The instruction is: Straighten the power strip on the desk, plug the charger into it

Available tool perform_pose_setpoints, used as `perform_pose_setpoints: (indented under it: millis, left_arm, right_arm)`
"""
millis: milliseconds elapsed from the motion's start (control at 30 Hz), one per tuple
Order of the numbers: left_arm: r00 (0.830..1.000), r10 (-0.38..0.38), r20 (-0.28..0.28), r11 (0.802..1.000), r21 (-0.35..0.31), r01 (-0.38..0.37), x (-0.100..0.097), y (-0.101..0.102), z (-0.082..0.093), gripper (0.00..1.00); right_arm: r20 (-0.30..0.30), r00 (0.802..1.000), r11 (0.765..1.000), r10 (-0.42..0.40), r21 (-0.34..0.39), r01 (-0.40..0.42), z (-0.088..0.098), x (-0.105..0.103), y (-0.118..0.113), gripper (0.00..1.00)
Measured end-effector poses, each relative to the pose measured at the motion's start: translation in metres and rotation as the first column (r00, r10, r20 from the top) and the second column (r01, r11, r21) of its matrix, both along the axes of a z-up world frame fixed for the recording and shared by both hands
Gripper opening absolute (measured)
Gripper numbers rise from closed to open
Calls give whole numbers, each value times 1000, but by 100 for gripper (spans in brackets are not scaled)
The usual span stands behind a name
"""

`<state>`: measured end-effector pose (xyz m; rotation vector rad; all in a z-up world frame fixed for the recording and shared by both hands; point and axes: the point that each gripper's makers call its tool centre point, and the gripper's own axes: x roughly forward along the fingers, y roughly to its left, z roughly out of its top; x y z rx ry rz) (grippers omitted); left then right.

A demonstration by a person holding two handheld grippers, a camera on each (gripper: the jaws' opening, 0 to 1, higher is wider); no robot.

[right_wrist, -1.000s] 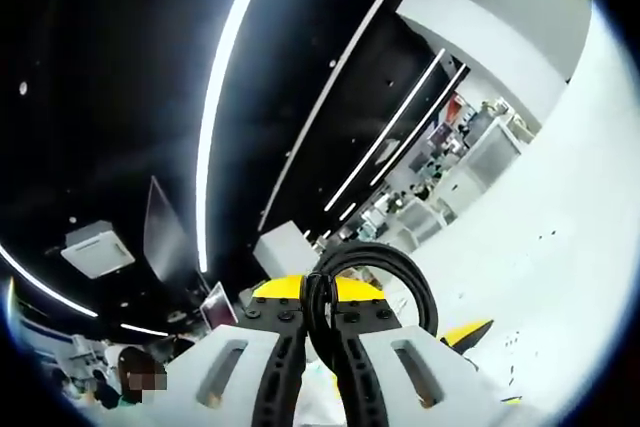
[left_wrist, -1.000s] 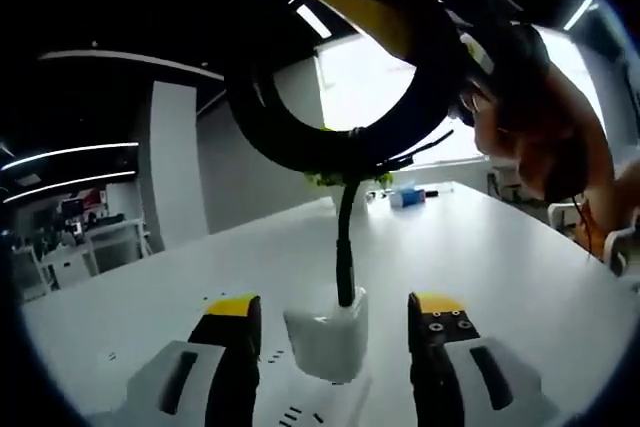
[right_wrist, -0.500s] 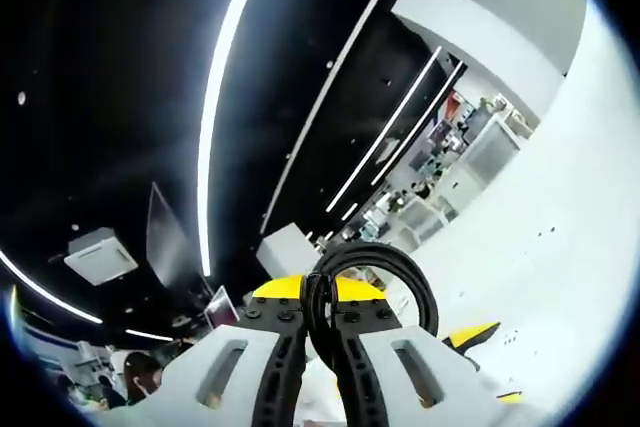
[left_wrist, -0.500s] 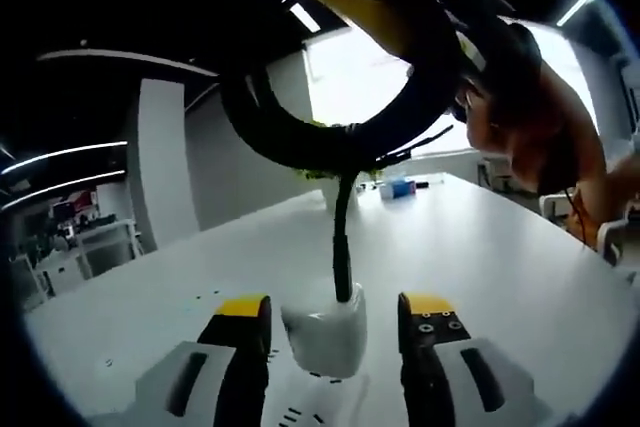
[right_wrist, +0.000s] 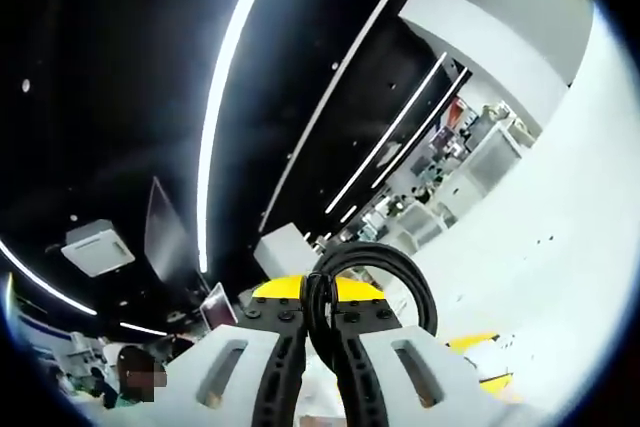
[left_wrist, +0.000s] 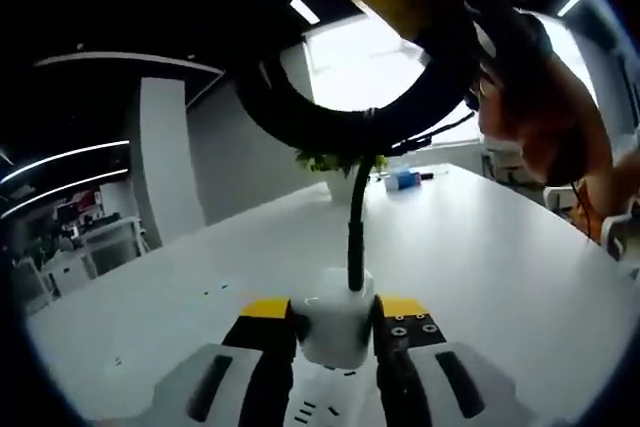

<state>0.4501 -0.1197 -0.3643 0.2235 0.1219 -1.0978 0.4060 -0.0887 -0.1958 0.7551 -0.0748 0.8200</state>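
White desk [left_wrist: 480, 257] runs back to a potted plant [left_wrist: 335, 162] at 12 o'clock, with a window behind and ceiling light strips [right_wrist: 225, 97] overhead. Left gripper [left_wrist: 335, 322] sits low at 6 o'clock, jaws pressed against the white charger [left_wrist: 335, 327]. Its black cable [left_wrist: 355, 237] rises into a coiled loop [left_wrist: 300, 117]. Right gripper [right_wrist: 322, 342] tilts up toward the ceiling, pinching the coil.

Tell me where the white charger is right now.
In the left gripper view, the white charger sits clamped between the left gripper jaws, low and central above the desk, its black cable rising straight up.
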Motion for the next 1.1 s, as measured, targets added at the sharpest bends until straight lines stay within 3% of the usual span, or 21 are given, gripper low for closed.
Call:
perform_pose_setpoints:
  millis: [200, 367, 1100]
  left_arm:
    - [994, -32, -107, 999, -1, 32, 1, -3, -7, 27]
    - [991, -64, -115, 998, 21, 67, 2, -3, -11, 27]
    - [993, -114, -29, 988, 105, 116, 8, -3, -16, 27]
  right_arm:
    - [-6, 1000, 1000, -1, -12, 1, -5, 2, 6, 6]
    - [-9, 1000, 999, -6, -32, 5, -9, 1, 7, 6]
    - [-22, 1000, 999, 4, -34, -5, -18, -4, 5, 6]
